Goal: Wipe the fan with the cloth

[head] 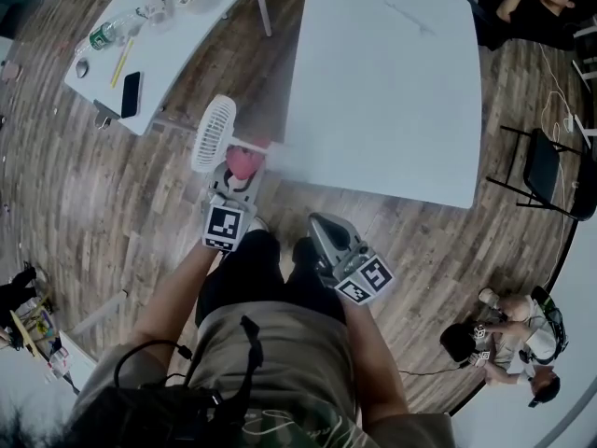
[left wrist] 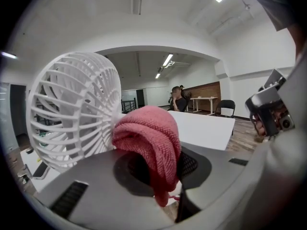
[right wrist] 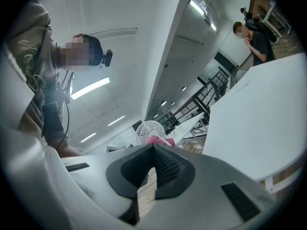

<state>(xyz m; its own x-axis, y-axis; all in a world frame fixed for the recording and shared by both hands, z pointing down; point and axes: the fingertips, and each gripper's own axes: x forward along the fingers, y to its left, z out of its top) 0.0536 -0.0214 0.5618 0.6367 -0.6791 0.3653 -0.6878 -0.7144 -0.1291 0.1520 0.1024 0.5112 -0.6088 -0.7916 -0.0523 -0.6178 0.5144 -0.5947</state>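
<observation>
A small white fan [head: 213, 133] stands at the near left corner of the big white table [head: 392, 82], its round cage turned side-on. My left gripper [head: 237, 179] is shut on a bunched pink cloth [head: 244, 163], which sits right beside the cage. In the left gripper view the cloth [left wrist: 148, 138] bulges up between the jaws of the left gripper [left wrist: 160, 170], with the fan cage [left wrist: 72, 116] just to its left. My right gripper [head: 319, 222] hangs lower and to the right, shut and empty. The right gripper [right wrist: 153, 151] sees the fan [right wrist: 150, 130] and cloth [right wrist: 159, 140] beyond its tips.
A second white table [head: 177, 26] at the upper left carries a bottle [head: 104, 35], a phone [head: 131, 93] and small items. A black folding chair [head: 546, 171] stands at the right. People sit at the top right and crouch at the lower right on the wood floor.
</observation>
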